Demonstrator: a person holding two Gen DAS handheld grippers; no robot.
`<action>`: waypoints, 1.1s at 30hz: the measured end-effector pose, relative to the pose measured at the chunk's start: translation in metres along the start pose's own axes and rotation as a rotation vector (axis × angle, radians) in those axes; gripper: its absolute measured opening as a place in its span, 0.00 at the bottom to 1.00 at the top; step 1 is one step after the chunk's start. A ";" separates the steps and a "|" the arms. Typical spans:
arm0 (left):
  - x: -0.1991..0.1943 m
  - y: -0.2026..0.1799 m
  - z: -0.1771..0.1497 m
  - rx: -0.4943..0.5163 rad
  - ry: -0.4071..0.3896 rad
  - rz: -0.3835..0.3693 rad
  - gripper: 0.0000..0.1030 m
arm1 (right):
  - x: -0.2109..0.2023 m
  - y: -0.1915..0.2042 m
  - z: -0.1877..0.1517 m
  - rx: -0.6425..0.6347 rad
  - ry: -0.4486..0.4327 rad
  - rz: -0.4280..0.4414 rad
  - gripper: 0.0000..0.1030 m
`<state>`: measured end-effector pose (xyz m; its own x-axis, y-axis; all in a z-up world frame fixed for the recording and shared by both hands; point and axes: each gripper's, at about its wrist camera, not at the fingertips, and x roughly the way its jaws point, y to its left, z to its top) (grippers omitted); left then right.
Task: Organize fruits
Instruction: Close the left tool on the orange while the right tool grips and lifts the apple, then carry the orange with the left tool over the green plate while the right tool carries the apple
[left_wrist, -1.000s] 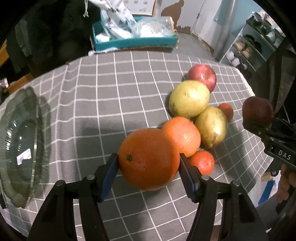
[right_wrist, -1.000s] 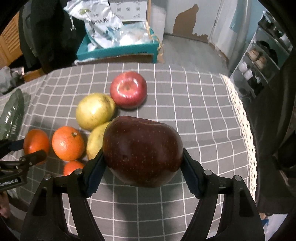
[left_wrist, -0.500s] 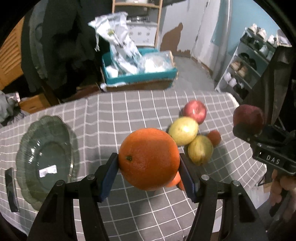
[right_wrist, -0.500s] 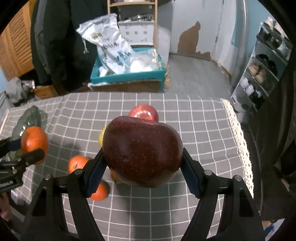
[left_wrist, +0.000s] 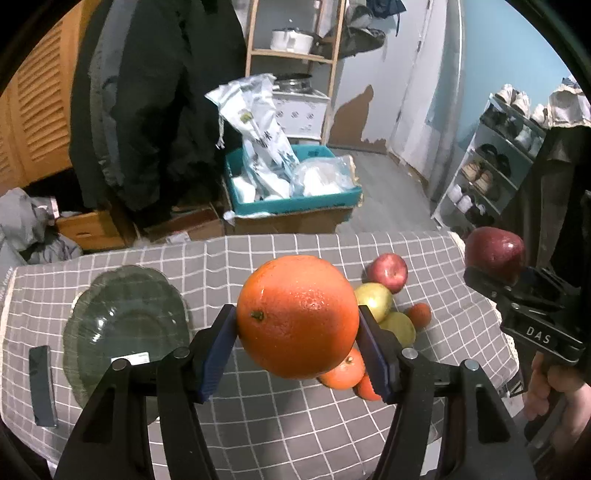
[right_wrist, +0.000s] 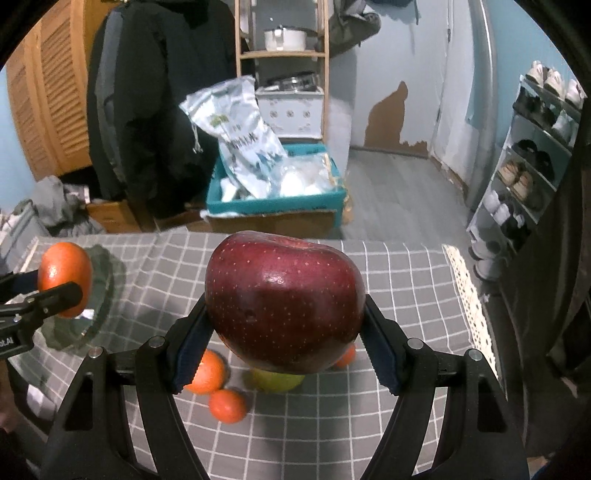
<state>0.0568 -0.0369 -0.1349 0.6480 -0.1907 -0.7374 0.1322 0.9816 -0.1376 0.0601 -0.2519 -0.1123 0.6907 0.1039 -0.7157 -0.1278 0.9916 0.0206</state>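
Note:
A large orange (left_wrist: 297, 315) hangs high above the grey checked tablecloth (left_wrist: 258, 406), and my left gripper (left_wrist: 297, 349) is shut on it. My right gripper (right_wrist: 286, 345) is shut on a dark red apple (right_wrist: 284, 301), also held in the air. Each gripper shows at the edge of the other view, with the orange (right_wrist: 64, 278) at left and the apple (left_wrist: 495, 253) at right. On the cloth below lie a red apple (left_wrist: 388, 271), two yellow-green pears (left_wrist: 375, 299), smaller oranges (right_wrist: 207, 371) and tangerines (right_wrist: 227, 406). A green glass plate (left_wrist: 125, 328) sits at the left.
A dark flat phone-like object (left_wrist: 42, 380) lies left of the plate. Beyond the table's far edge stand a teal crate (left_wrist: 291, 192) with plastic bags, a hanging dark coat (left_wrist: 155, 99) and a shoe rack (left_wrist: 491, 173). A hand (left_wrist: 557, 391) holds the right gripper's handle.
Both grippers have risen with their fruit and tipped up, so the table looks smaller and more of the room shows. The fruit on the cloth has not moved.

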 end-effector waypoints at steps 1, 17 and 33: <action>-0.003 0.002 0.002 0.000 -0.005 0.003 0.63 | -0.002 0.002 0.002 -0.001 -0.008 0.005 0.74; -0.038 0.032 0.012 -0.045 -0.092 0.043 0.63 | -0.024 0.032 0.025 -0.030 -0.085 0.077 0.74; -0.052 0.090 0.002 -0.141 -0.102 0.138 0.64 | -0.013 0.095 0.047 -0.103 -0.085 0.162 0.74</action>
<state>0.0371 0.0617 -0.1077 0.7265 -0.0467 -0.6856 -0.0645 0.9886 -0.1358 0.0730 -0.1551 -0.0681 0.7126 0.2714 -0.6470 -0.3107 0.9489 0.0560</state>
